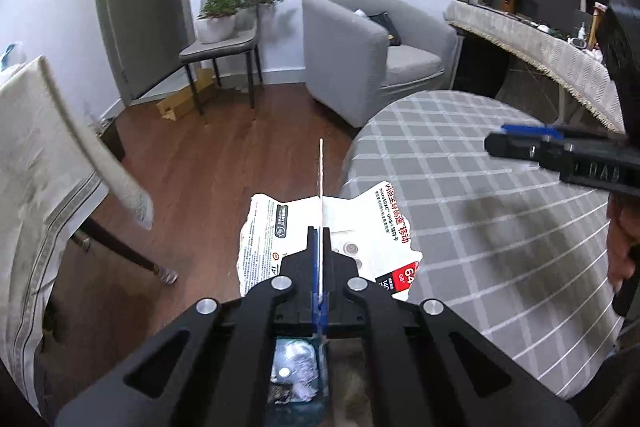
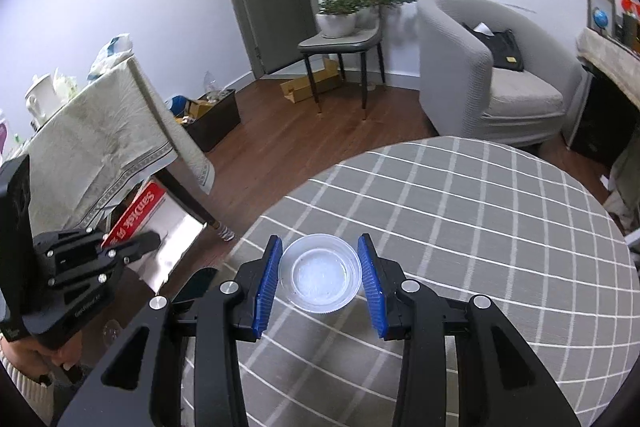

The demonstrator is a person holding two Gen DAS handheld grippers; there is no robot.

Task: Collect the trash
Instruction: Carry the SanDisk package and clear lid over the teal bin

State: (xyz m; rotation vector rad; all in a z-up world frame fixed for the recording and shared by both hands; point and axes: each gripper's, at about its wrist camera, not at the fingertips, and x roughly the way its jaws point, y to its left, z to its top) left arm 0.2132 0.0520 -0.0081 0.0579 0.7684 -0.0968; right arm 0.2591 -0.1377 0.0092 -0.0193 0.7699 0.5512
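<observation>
Trash: we count two pieces, a torn card pack [image 1: 320, 239] and a clear plastic cup [image 2: 320, 273].
Pack, place: it hangs off the left edge of the tabletop [image 1: 500, 227], over the wood floor [image 1: 208, 187], pinched in our left claw [image 1: 320, 239].
Left claw: closed tight on the pack, blue pads meeting on the thin sheet; the sheet stands edge-on between them and runs up and away.
Pack, make: thin printed card, white with red and black print, ragged torn edges, a clear blister part with small round dimples.
Pack, handling: we judge it very light and floppy; a pinch on the flat card holds well, a torn edge may rip.
Cup, place: upright on the near part of the tabletop, between the pads of our right claw [image 2: 320, 275].
Right claw: wide open, one pad on each side of the cup, a narrow gap showing at each; it holds nothing.
Cup, make: round, shallow, thin clear plastic with a rolled rim; it looks empty.
Cup, handling: we judge it light, slick and easy to crush; close gently on the wall below the rim, across the widest part.
Tabletop: round, under a soft grey cloth with white checks.
Bin: something dark with crumpled stuff shows under the left claw; we cannot tell what it is.
</observation>
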